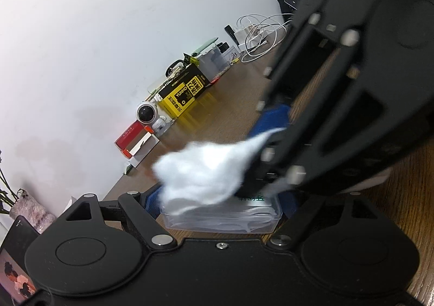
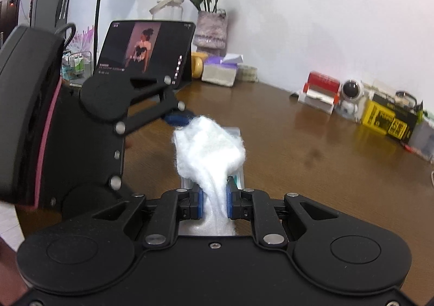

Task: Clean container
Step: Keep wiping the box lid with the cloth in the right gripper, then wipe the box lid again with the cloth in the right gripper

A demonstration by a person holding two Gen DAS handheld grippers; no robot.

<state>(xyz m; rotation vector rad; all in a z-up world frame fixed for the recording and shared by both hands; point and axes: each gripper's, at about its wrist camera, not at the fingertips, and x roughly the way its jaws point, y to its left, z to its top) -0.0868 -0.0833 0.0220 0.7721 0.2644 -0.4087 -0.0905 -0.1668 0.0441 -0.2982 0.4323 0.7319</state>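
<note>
While wiping: right tool (image 2: 214, 204) is clamped on white wad (image 2: 208, 143).
Container (image 1: 221, 217): clear, lying on worktop (image 2: 298, 148) directly under wad, between left tool's (image 1: 217, 205) spread fingers; grip unclear.

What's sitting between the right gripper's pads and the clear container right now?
A white cotton wad, pinched in the right gripper, hangs over the clear container held by the left gripper. Both wrist views show it.
</note>
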